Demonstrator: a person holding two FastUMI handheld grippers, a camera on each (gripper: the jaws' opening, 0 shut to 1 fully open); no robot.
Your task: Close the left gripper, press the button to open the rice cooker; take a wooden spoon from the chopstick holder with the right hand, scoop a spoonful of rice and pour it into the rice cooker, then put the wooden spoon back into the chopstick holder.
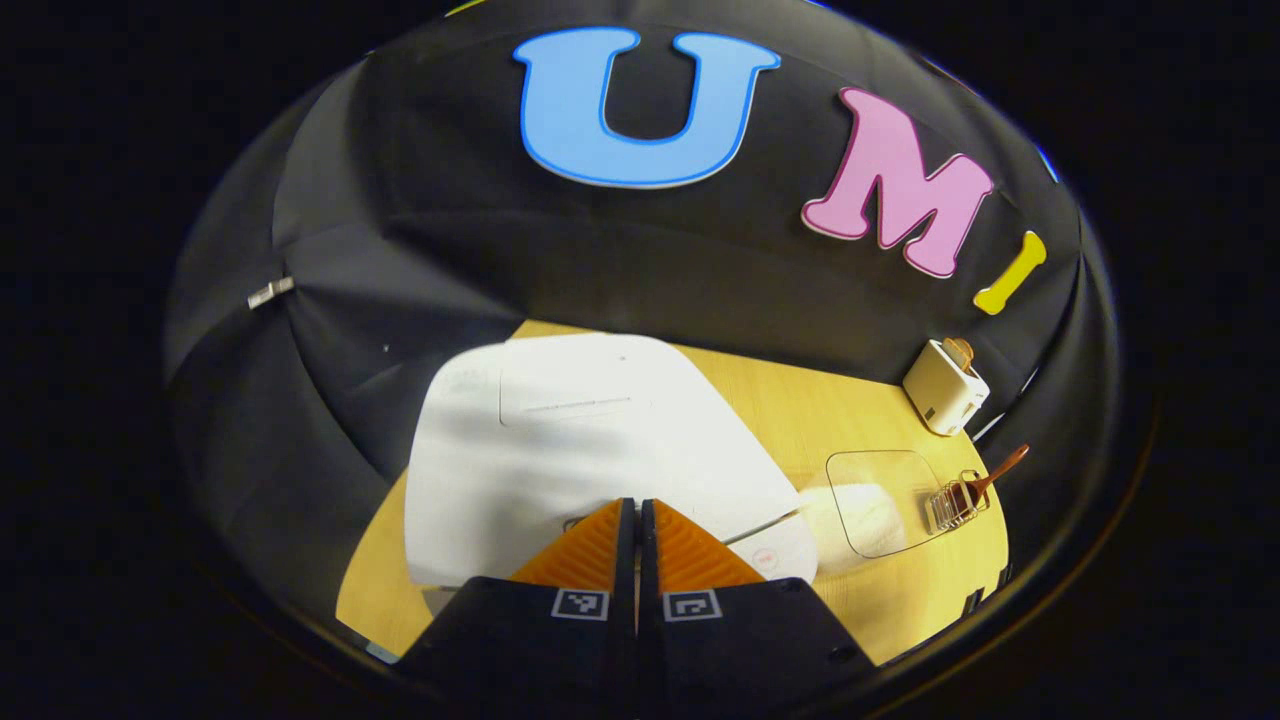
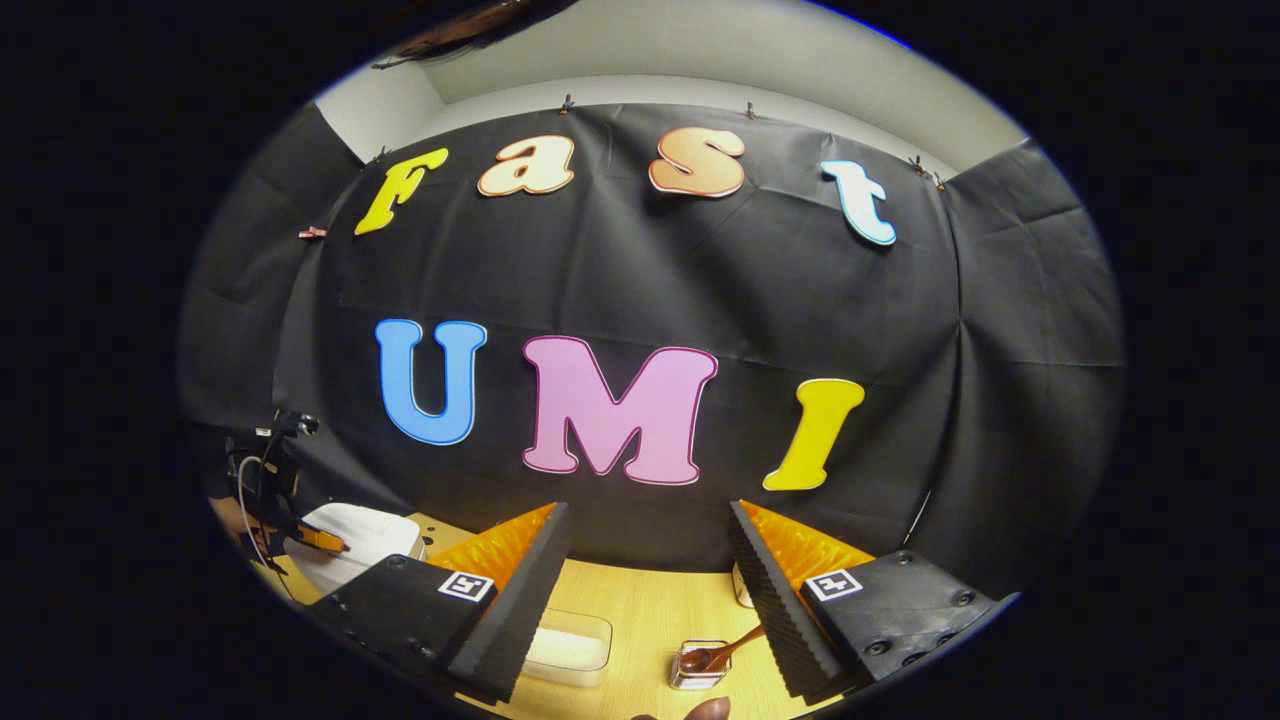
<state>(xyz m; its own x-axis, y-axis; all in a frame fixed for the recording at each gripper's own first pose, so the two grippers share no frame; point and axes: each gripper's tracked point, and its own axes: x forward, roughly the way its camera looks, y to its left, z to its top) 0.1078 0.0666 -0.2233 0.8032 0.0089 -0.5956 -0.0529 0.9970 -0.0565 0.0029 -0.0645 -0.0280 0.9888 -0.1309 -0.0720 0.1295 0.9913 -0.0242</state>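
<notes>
The left gripper (image 1: 637, 512) has its fingers pressed together into one blunt tip, poised over the front edge of the white, rounded rice cooker (image 1: 590, 450), probably above its button, though the tip hides it. The lid sits down. The right gripper (image 2: 650, 580) hangs spread and empty above the pale wooden table (image 2: 640, 610), facing the brown wooden spoon (image 2: 722, 652) leaning in the small clear chopstick holder (image 2: 698, 668), beside the clear rectangular container of white rice (image 2: 568, 645).
</notes>
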